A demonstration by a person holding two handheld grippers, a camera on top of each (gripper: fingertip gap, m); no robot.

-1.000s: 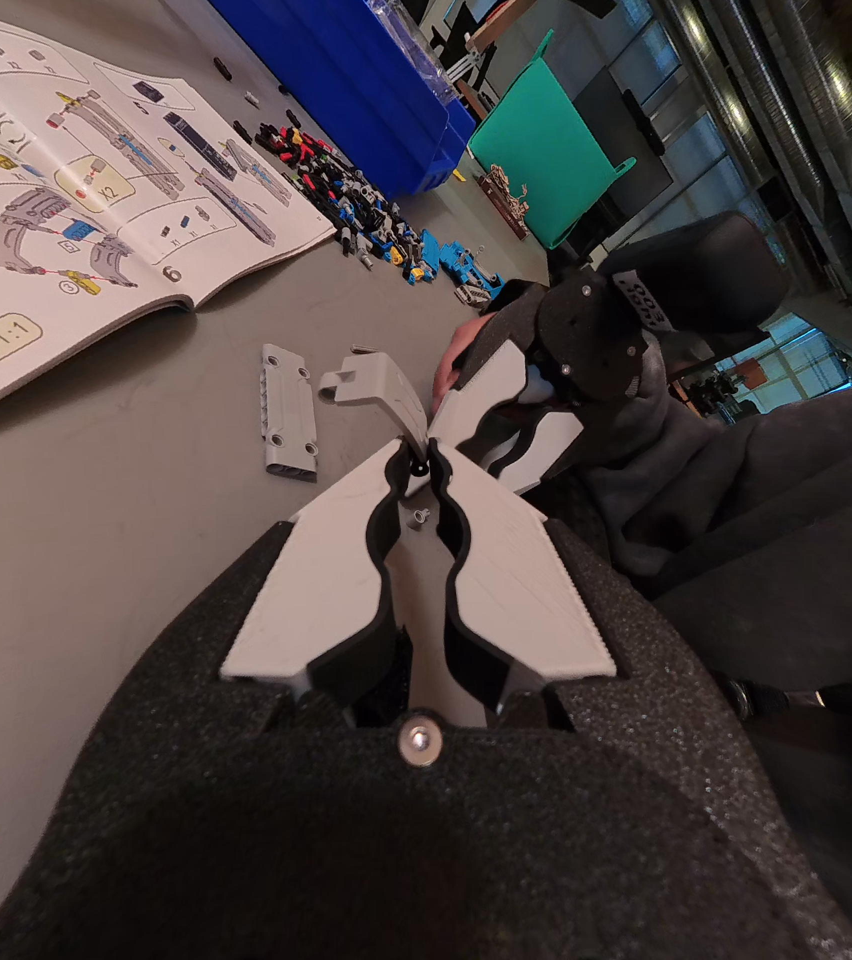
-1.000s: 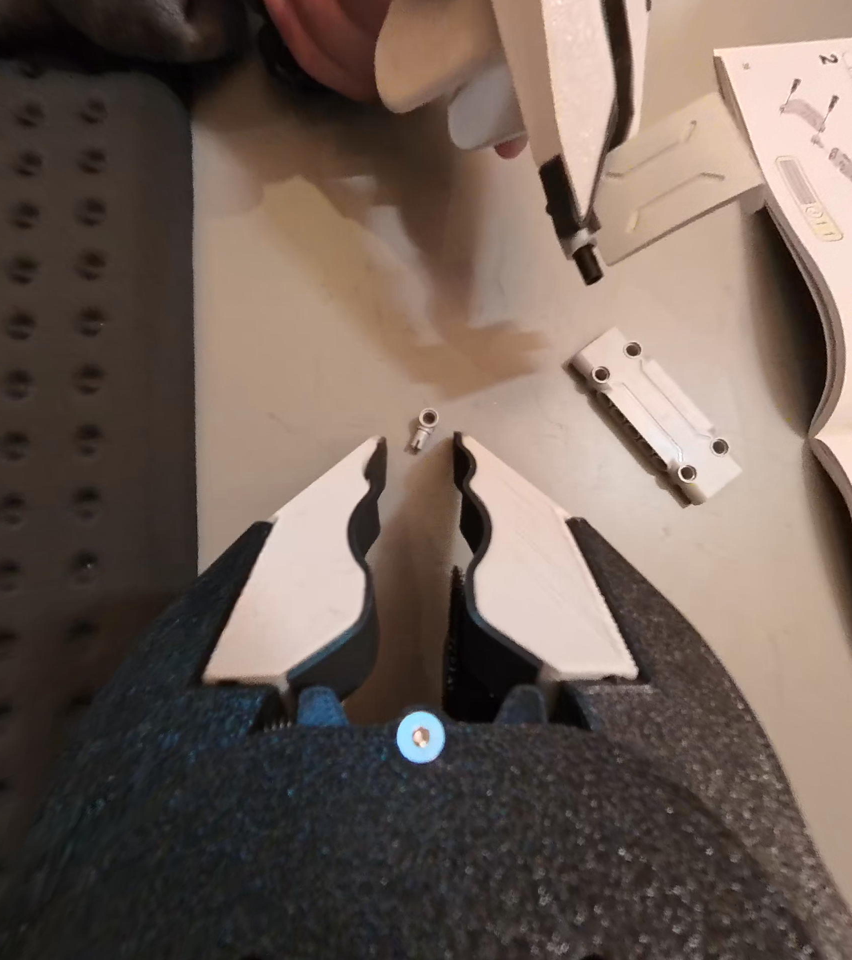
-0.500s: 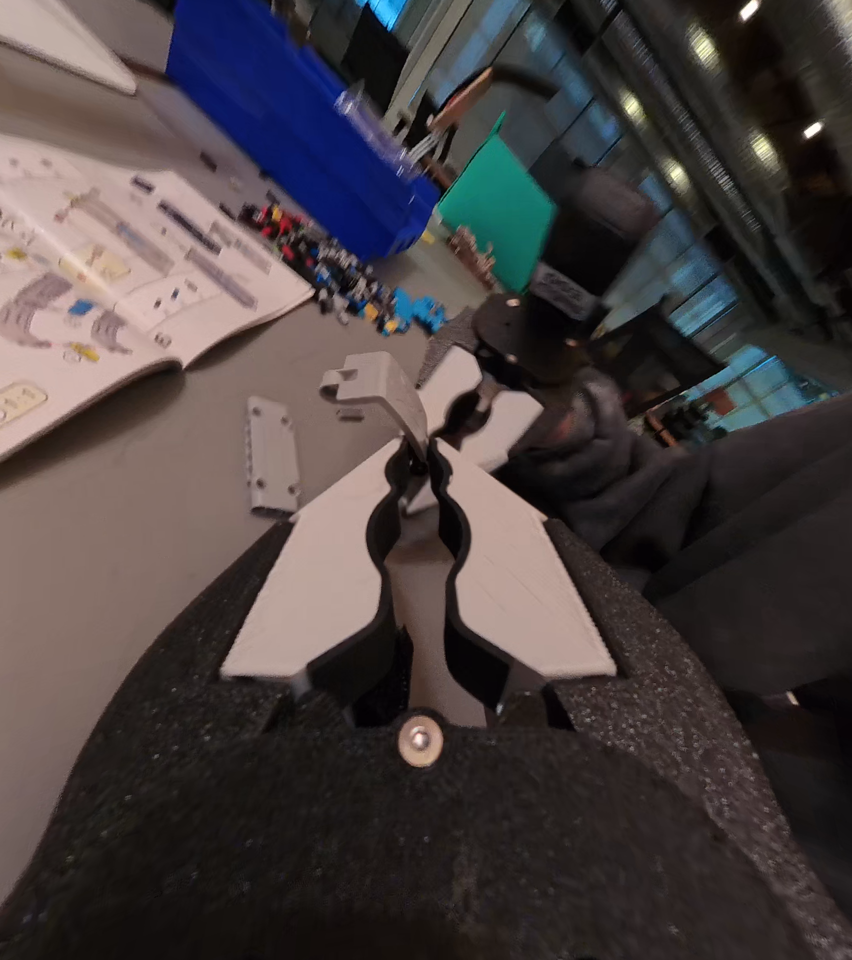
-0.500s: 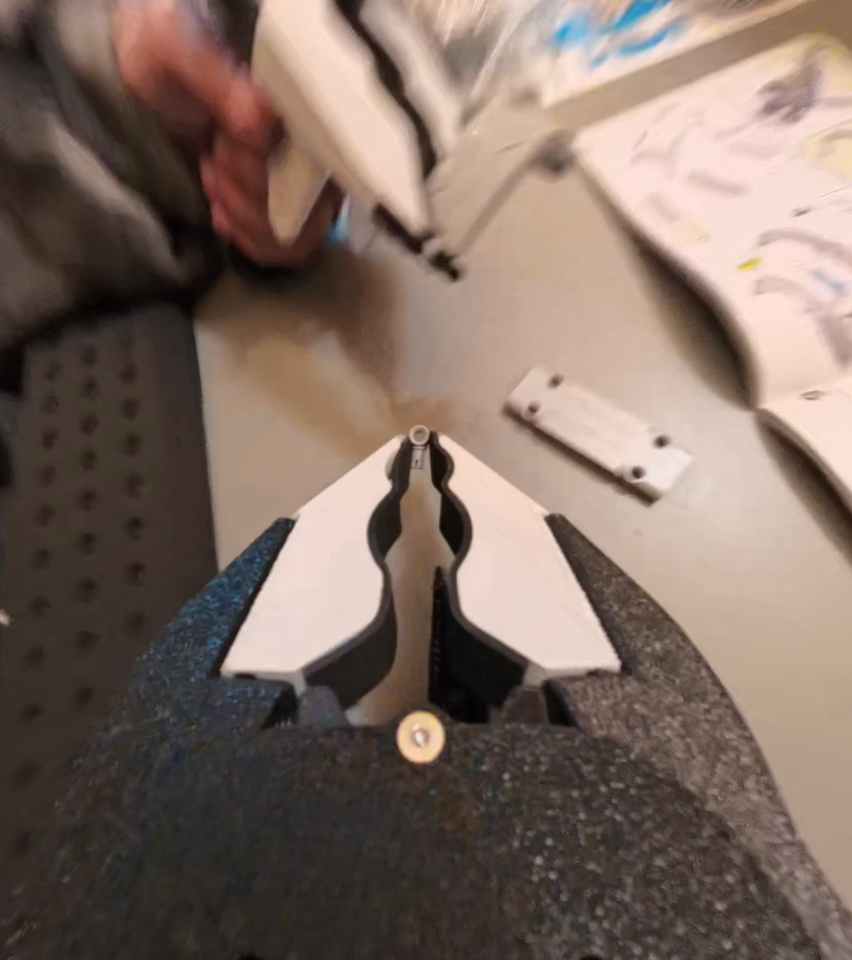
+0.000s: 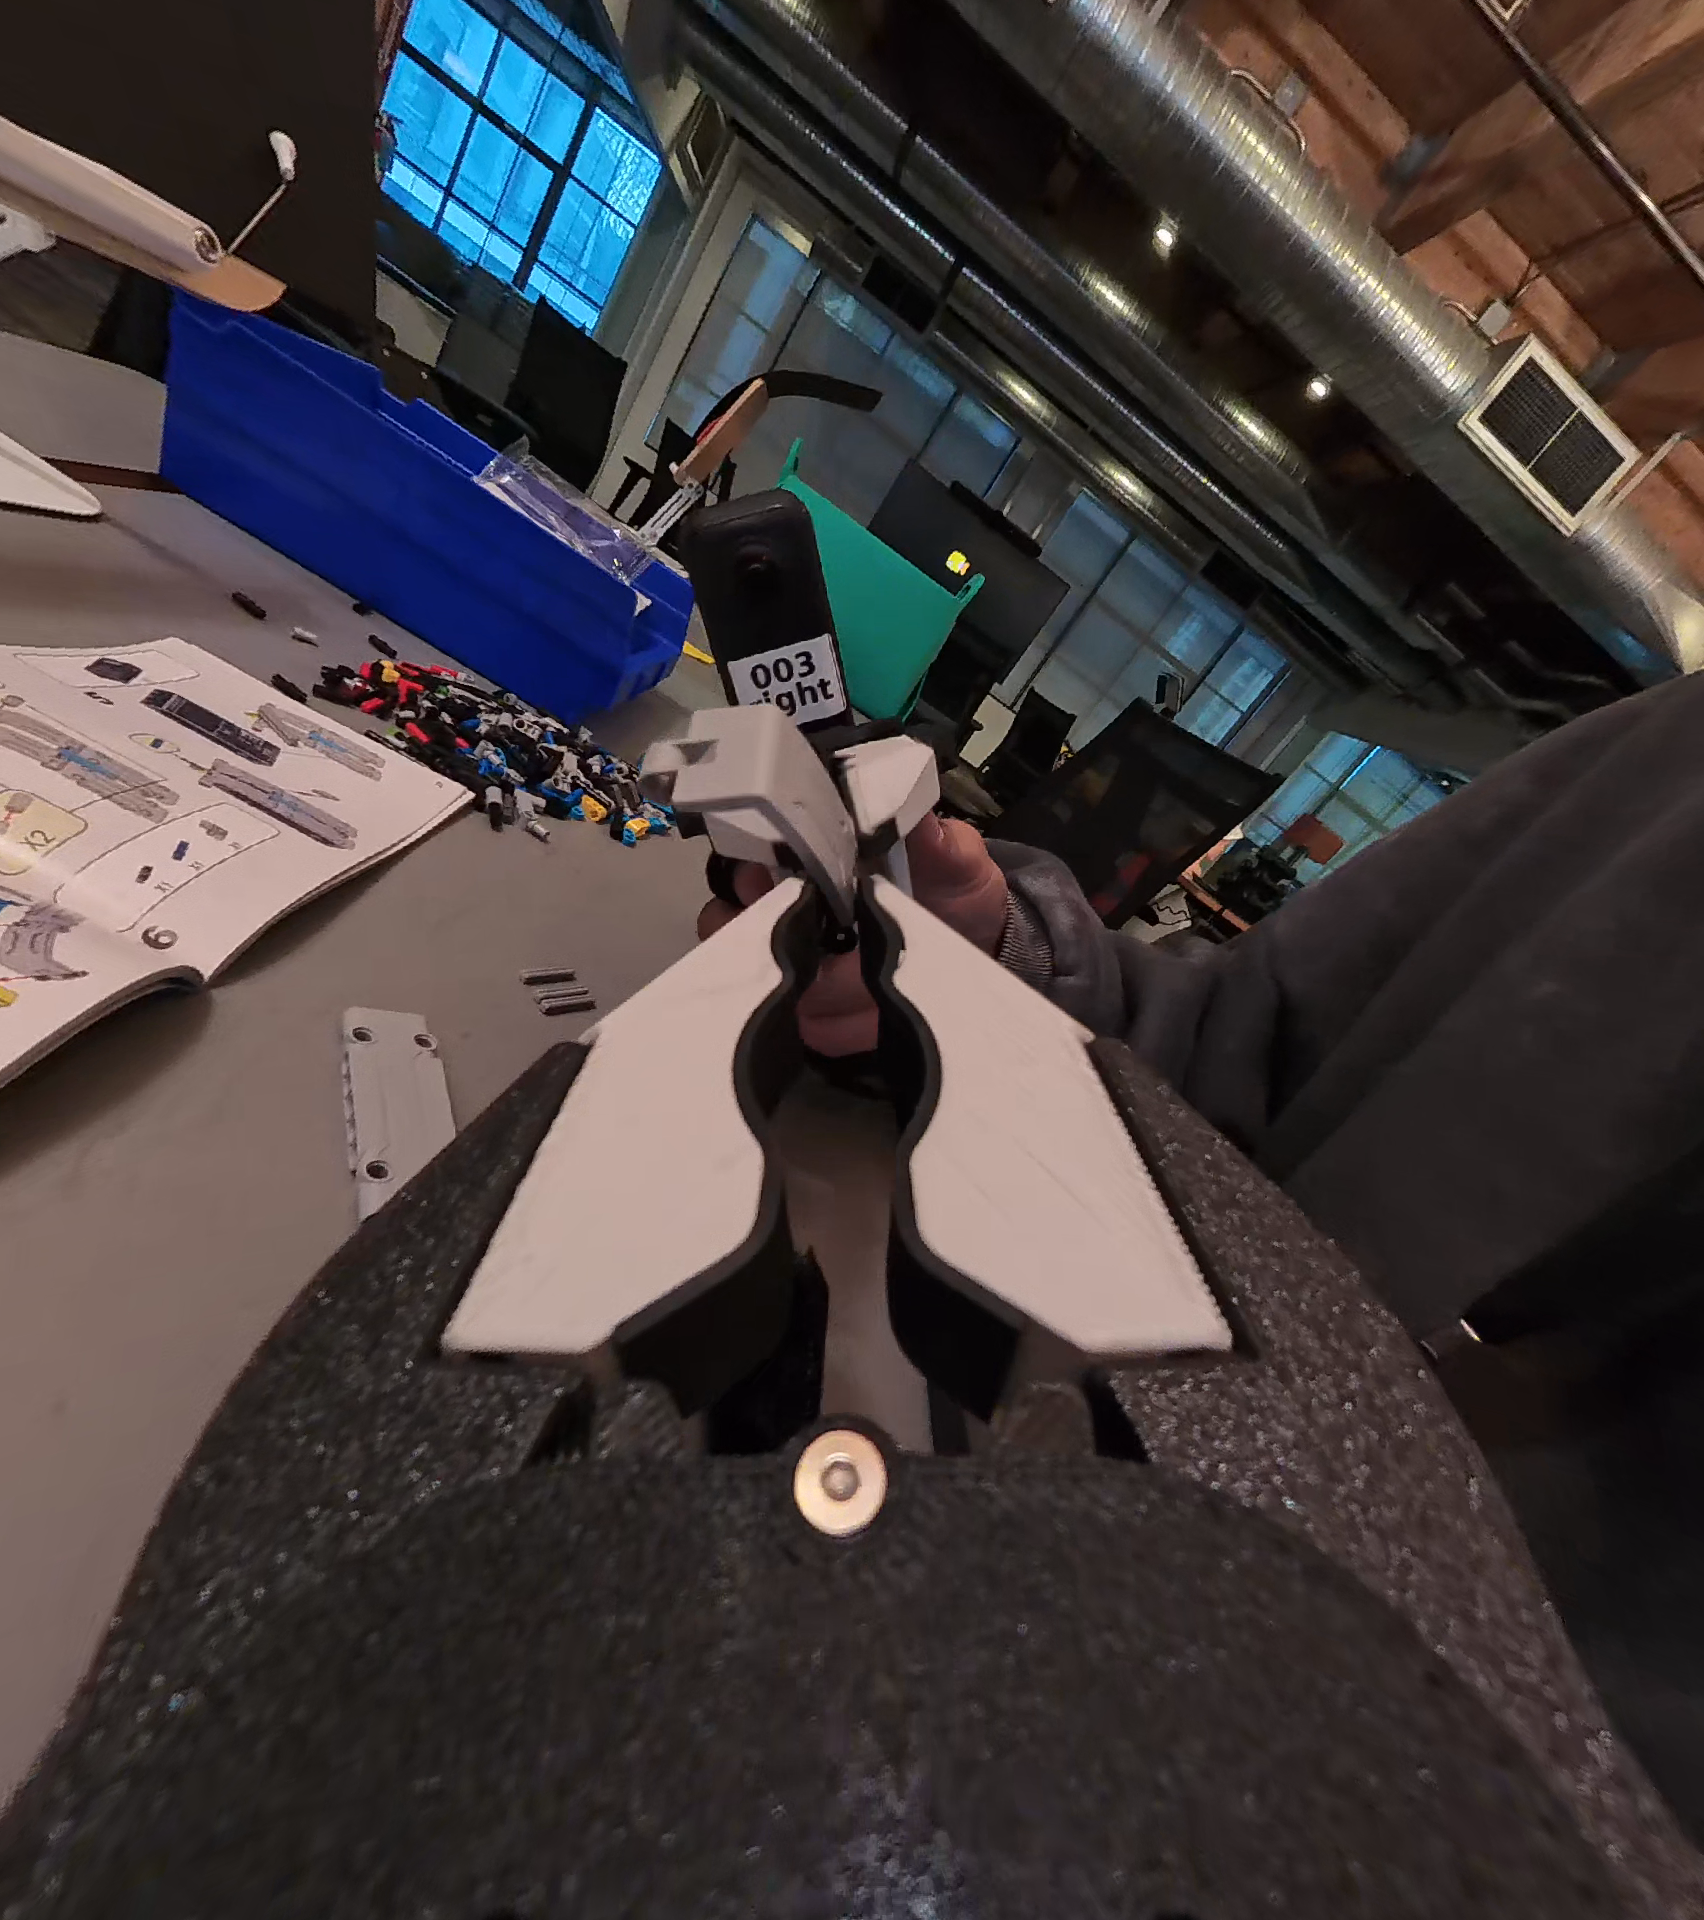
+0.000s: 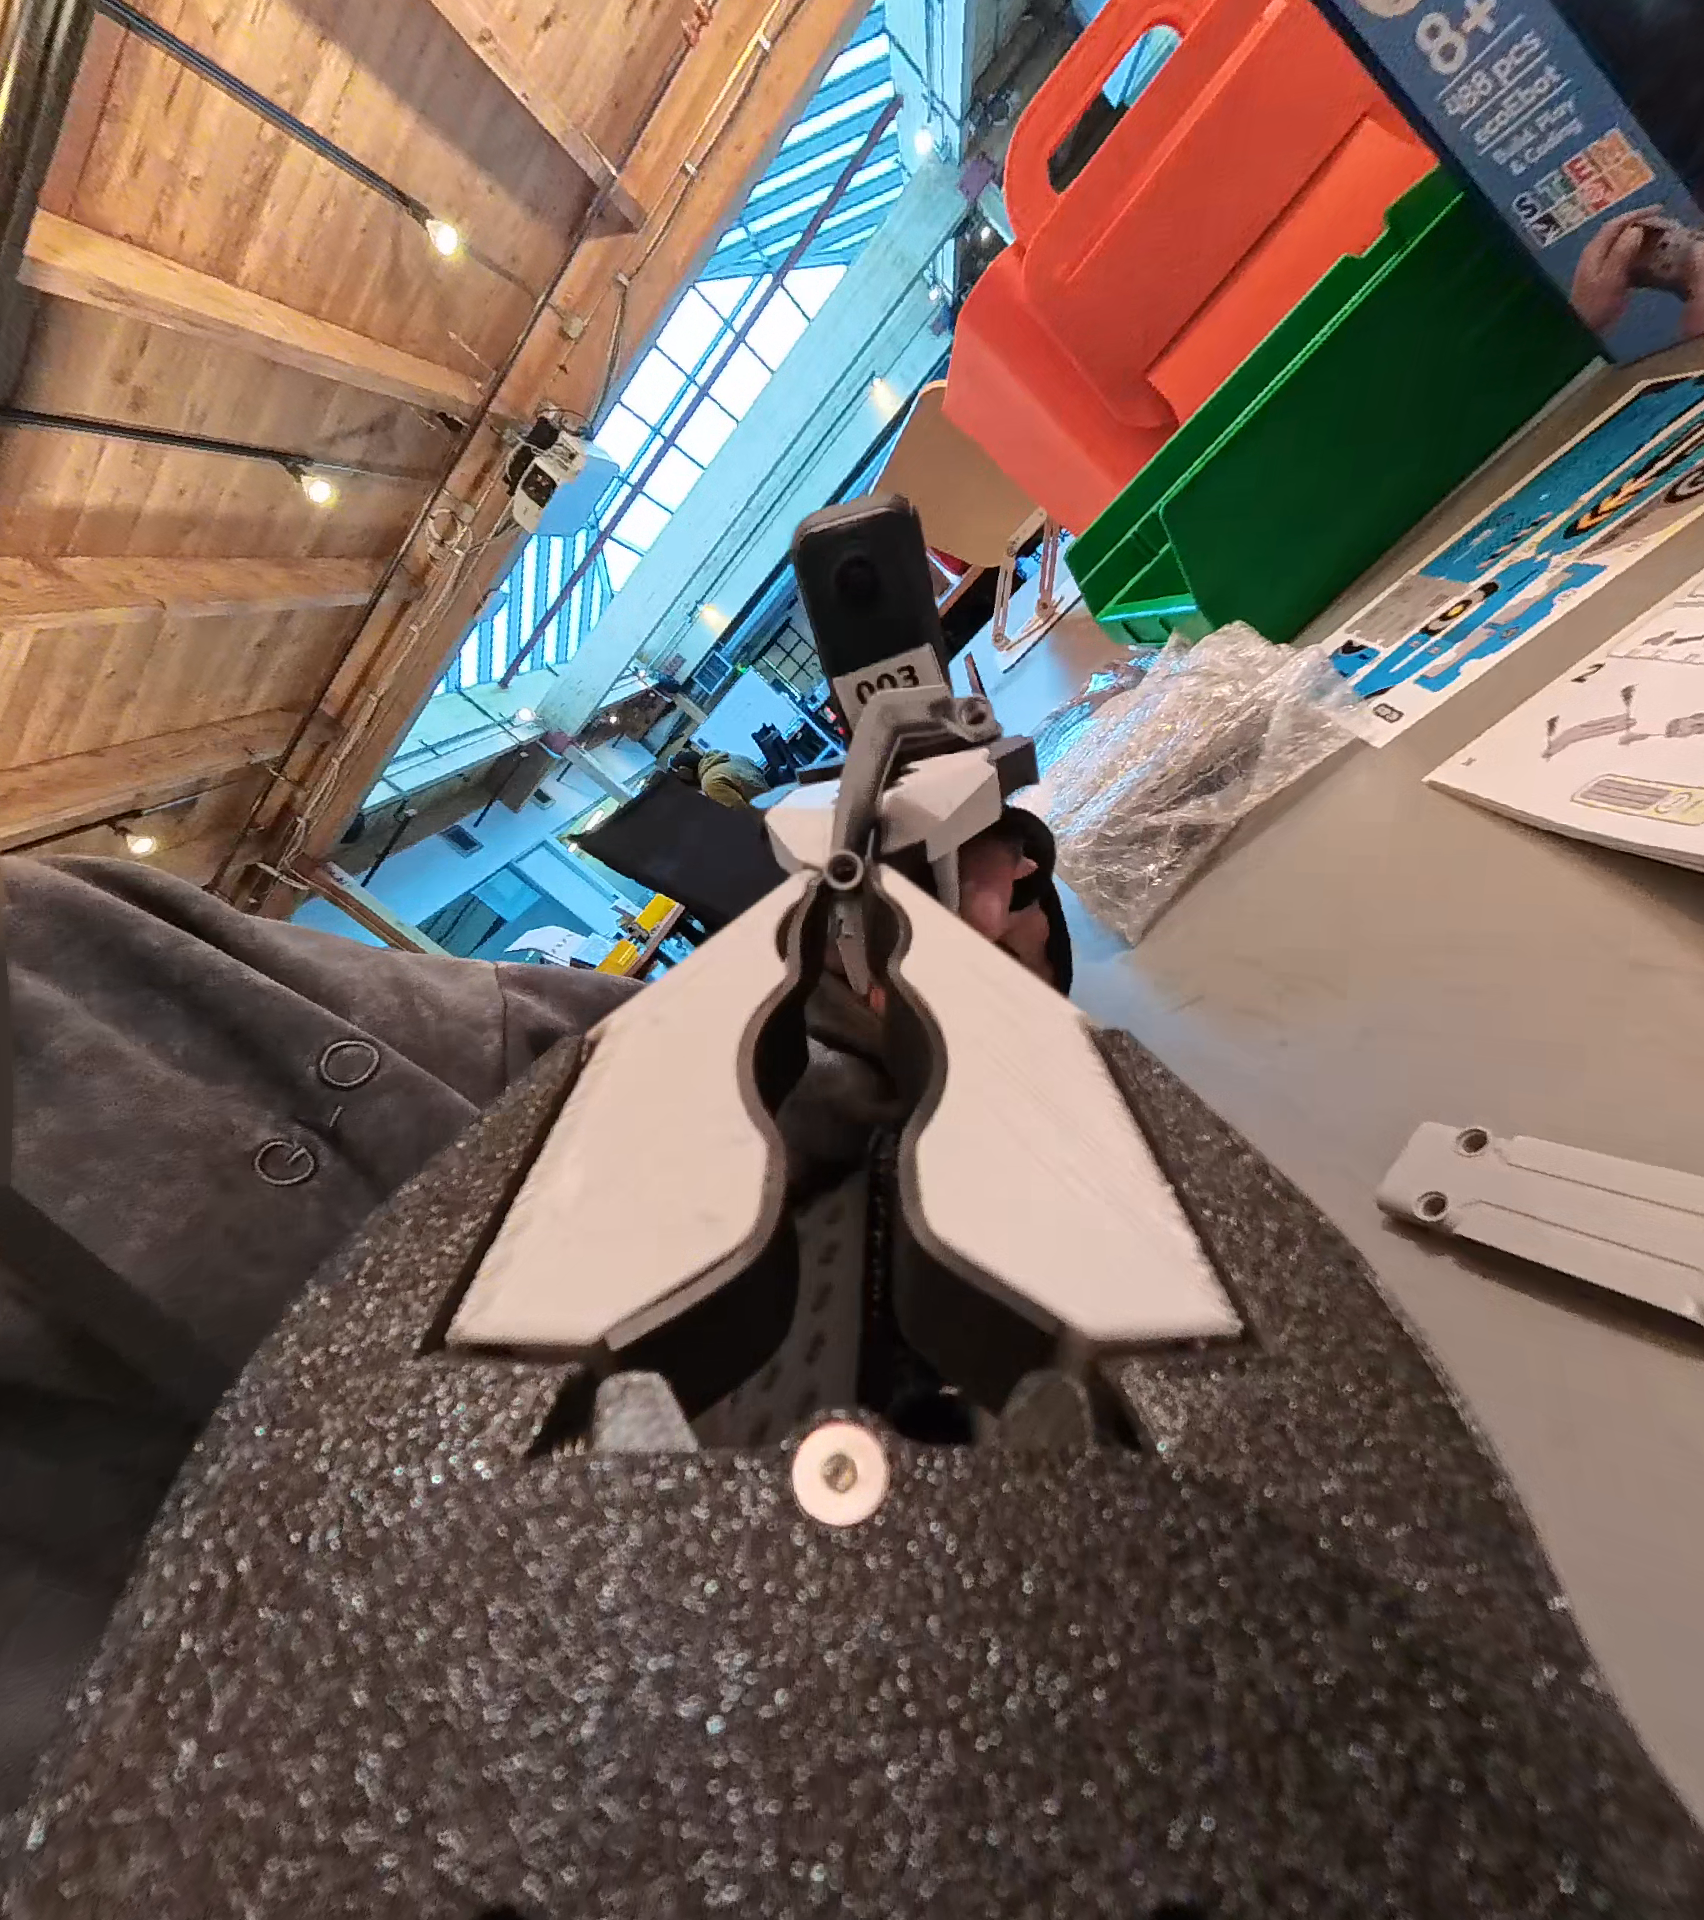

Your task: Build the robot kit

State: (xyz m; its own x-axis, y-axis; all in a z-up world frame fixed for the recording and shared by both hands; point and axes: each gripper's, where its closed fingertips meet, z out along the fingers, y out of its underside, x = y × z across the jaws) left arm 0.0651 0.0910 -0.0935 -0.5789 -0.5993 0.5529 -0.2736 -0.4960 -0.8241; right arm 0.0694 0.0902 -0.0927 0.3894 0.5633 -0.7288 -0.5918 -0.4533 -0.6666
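In the left wrist view my left gripper (image 5: 835,902) is shut on the lower end of a grey curved panel piece (image 5: 760,800) and holds it up above the table. A black pin shows at its tips. My right gripper (image 6: 843,885) is shut on a small grey connector pin (image 6: 843,871), also lifted. The two grippers face each other tip to tip, almost touching. The right gripper's fingers (image 5: 895,784) show just behind the panel. The left gripper's fingers (image 6: 941,800) and the panel (image 6: 869,774) show in the right wrist view.
A flat grey panel (image 5: 391,1101) lies on the grey table, also in the right wrist view (image 6: 1606,1236). An open instruction booklet (image 5: 152,810), a pile of small parts (image 5: 505,738), two black pins (image 5: 557,987) and a blue bin (image 5: 391,520) lie beyond. Green bins (image 6: 1347,436) and a plastic bag (image 6: 1191,748) are at right. Less than 4 cm separates the two grippers' tips.
My right gripper shut on the small grey pin that lay on the table and lifted it. Both grippers rose and tilted up to face each other, tips close together.
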